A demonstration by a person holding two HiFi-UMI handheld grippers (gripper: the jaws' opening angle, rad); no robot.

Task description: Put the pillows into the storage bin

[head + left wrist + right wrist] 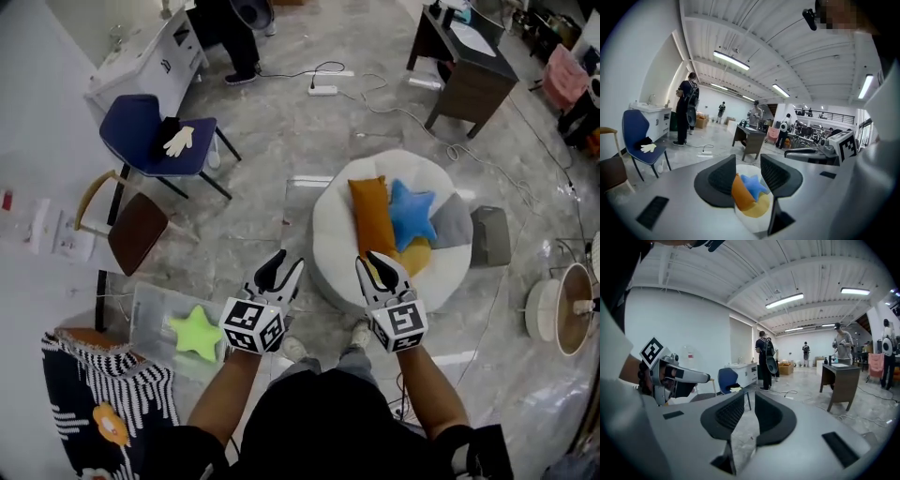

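Observation:
On a white round cushion lie an orange pillow, a blue star pillow, a yellow pillow and a grey one. A clear storage bin stands on the floor at lower left with a green star pillow inside. My left gripper hangs in the air between bin and cushion, open and empty; the left gripper view shows the orange pillow and blue star far beyond its jaws. My right gripper hovers at the cushion's near edge, jaws narrowly apart and empty.
A blue chair with a white glove and a brown chair stand at left. A dark desk is at the back right, with a power strip and cables on the floor. A grey box sits right of the cushion. A person stands far back.

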